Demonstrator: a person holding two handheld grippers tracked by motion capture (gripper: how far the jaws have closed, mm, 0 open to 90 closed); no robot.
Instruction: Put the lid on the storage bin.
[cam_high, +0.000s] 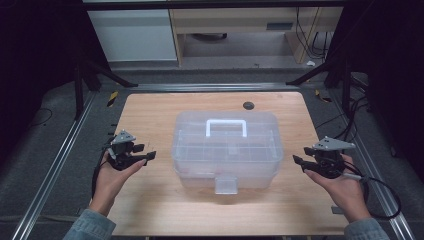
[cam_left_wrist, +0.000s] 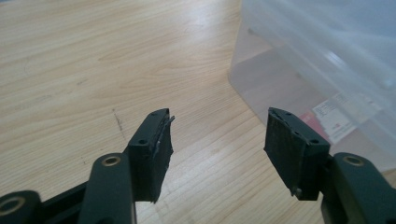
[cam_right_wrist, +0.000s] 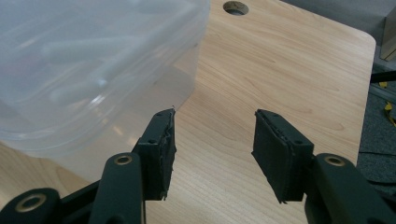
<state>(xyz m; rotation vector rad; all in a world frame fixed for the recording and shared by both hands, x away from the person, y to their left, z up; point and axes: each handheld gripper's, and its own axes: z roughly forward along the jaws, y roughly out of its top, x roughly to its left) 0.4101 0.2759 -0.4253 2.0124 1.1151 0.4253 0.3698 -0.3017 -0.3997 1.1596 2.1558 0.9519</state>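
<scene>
A clear plastic storage box (cam_high: 227, 149) with a white handle (cam_high: 227, 126) on its lid sits in the middle of the wooden tabletop (cam_high: 150, 107), lid on and the front latch (cam_high: 226, 184) down. The left gripper (cam_high: 146, 152) hangs just off the box's left side, and the right gripper (cam_high: 299, 162) just off its right side, both apart from the box and pointing in toward it. In the left gripper view the jaws stand parted with only bare wood between them, the box's lower corner (cam_left_wrist: 243, 77) ahead and to one side. The right gripper view shows the same: jaws released, nothing between the pads, the rounded box wall (cam_right_wrist: 140, 70) close by.

The step in hand looks like the approach, with both hands flanking the box and not yet touching it. The next move probably calls for bringing each gripper inward to the box's side walls, or up to the lid and latch, and setting the pads squarely on the slick plastic before closing, since the rounded edges could let a grip slide.
</scene>
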